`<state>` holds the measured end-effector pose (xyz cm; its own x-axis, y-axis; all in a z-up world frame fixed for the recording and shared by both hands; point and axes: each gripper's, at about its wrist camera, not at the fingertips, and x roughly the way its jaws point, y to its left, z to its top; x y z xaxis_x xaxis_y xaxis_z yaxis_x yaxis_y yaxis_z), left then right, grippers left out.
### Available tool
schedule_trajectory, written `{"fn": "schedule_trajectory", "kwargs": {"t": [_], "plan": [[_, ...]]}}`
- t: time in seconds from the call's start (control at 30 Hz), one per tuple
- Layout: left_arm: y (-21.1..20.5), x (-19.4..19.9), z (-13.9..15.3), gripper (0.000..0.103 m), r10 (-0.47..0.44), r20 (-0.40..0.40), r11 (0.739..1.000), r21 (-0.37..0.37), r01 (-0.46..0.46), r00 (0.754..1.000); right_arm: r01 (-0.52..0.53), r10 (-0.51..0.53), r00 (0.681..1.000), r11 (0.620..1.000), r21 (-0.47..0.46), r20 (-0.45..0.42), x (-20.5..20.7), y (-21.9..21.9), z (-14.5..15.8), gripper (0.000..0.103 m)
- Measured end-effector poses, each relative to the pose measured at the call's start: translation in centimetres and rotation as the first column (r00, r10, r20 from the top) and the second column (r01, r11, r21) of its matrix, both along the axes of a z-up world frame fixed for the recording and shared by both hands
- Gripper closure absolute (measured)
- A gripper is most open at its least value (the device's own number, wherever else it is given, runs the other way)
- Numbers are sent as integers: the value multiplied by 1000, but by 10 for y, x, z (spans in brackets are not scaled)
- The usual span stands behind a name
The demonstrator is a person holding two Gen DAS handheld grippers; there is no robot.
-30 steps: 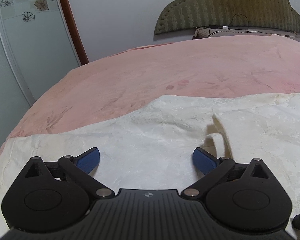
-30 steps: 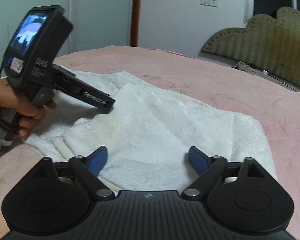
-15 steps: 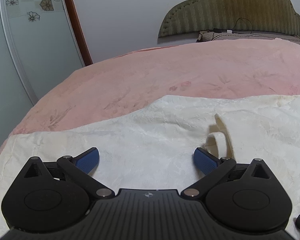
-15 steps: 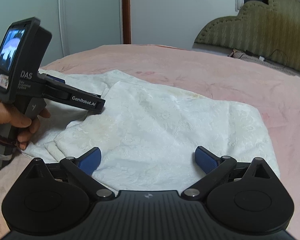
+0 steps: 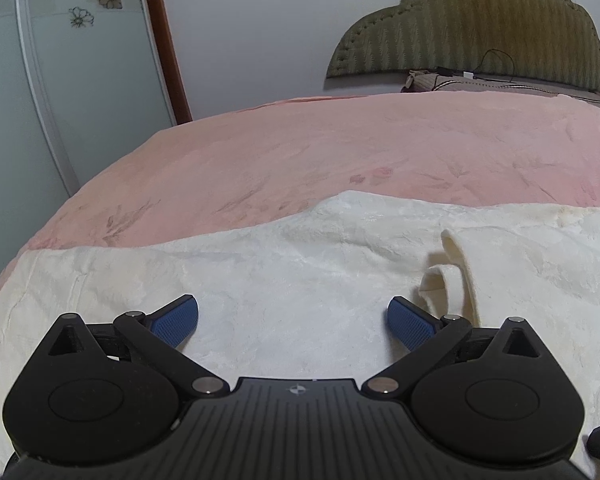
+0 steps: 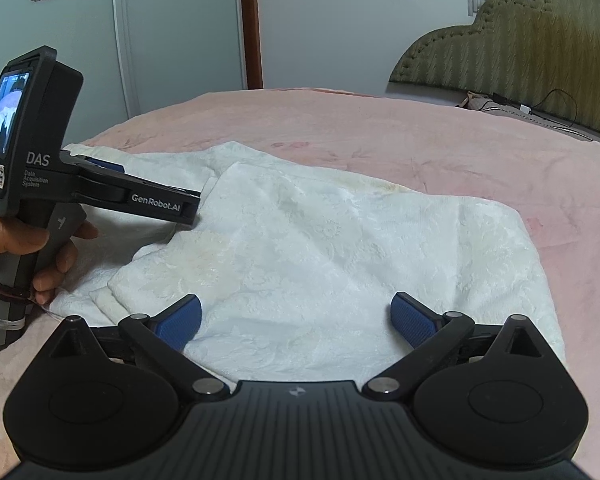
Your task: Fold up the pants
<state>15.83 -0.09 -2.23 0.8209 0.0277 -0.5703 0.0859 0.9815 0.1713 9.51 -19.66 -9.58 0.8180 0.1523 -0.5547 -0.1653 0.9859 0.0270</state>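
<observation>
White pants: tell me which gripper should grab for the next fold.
Probably left: the left gripper, open, sits beside the raised folded edge of the pants. The right gripper faces flat cloth.

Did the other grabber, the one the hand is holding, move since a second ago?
Yes. In the right wrist view the left gripper now sits lower against the wardrobe door behind it, but that camera moved too, so its own path is unclear.

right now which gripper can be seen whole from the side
The left gripper, handle and hand included, over the white pants. The right gripper shows only its open jaws.
</observation>
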Motion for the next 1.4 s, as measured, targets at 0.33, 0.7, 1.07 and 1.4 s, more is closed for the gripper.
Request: {"fn": "schedule_trajectory", "kwargs": {"t": [0.33,0.7,1.07,1.4], "plan": [[14,-20,10,0,63,5,998,19,-64,998,24,-24,1000,999,-37,5,-1,7,-1,0],[122,-52,0,0,232,-9,964,-135,-231,973,-80,94,977,994,-78,193,-24,58,23,0],[115,-51,-1,0,230,-3,969,-92,-230,973,-107,105,994,993,-47,-29,14,74,-7,0],[116,-50,-1,0,229,-5,970,-89,-228,973,-102,101,995,992,-72,-25,11,77,-4,0]]}}
